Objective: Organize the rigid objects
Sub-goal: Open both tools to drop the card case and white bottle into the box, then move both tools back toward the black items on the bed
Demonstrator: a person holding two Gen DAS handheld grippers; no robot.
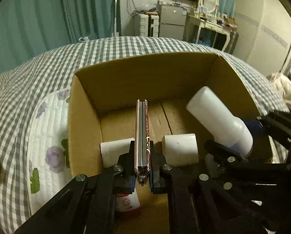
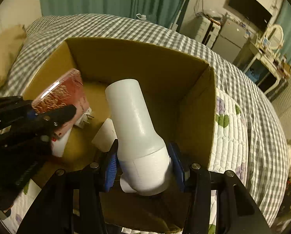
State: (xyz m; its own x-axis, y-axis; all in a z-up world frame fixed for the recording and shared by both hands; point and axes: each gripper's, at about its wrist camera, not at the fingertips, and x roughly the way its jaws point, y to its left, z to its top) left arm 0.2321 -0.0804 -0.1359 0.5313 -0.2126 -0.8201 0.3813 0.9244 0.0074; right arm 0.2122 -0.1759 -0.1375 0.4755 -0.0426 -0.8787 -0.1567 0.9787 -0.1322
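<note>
An open cardboard box (image 1: pixel 114 78) (image 2: pixel 137 58) stands on the bed. My left gripper (image 1: pixel 142 167) is shut on a thin pink patterned flat case (image 1: pixel 142 136), held on edge over the box; it shows as a reddish slab in the right wrist view (image 2: pixel 61 95). My right gripper (image 2: pixel 143 167) is shut on a big white bottle (image 2: pixel 135 128), held tilted inside the box; in the left wrist view the bottle (image 1: pixel 217 117) is at the right. Two white cylinders (image 1: pixel 179 148) (image 1: pixel 114 150) and a white plug adapter (image 2: pixel 84 120) lie on the box floor.
A white container with a red label (image 1: pixel 126 202) lies in the box under my left gripper. The bed has a grey checked cover (image 1: pixel 47 66) and a white quilt with purple flowers (image 1: pixel 45 136). A fridge, suitcase and dressing table stand at the far wall.
</note>
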